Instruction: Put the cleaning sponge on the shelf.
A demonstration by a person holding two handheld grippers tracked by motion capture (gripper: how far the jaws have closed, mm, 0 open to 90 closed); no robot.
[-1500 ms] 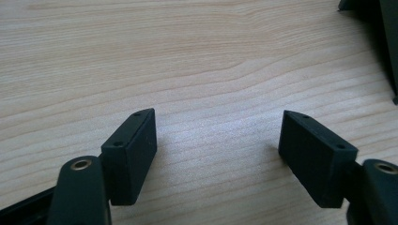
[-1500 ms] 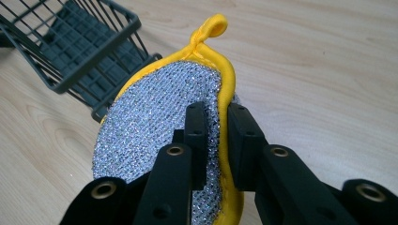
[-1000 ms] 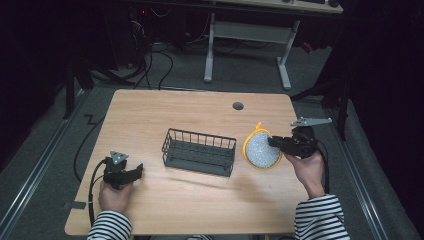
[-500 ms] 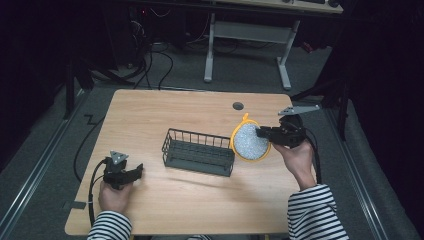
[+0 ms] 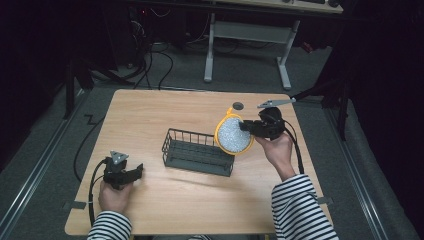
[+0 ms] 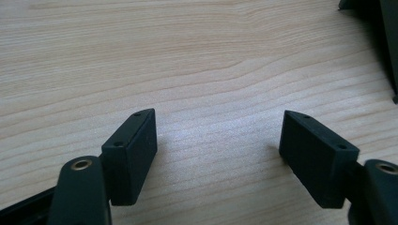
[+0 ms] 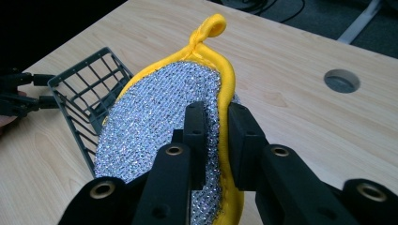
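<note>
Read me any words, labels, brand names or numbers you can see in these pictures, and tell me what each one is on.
There are none to read. The scrubber, the wire basket, the table and both grippers, left gripper and right gripper, carry no legible text, label or number in any view.
</note>
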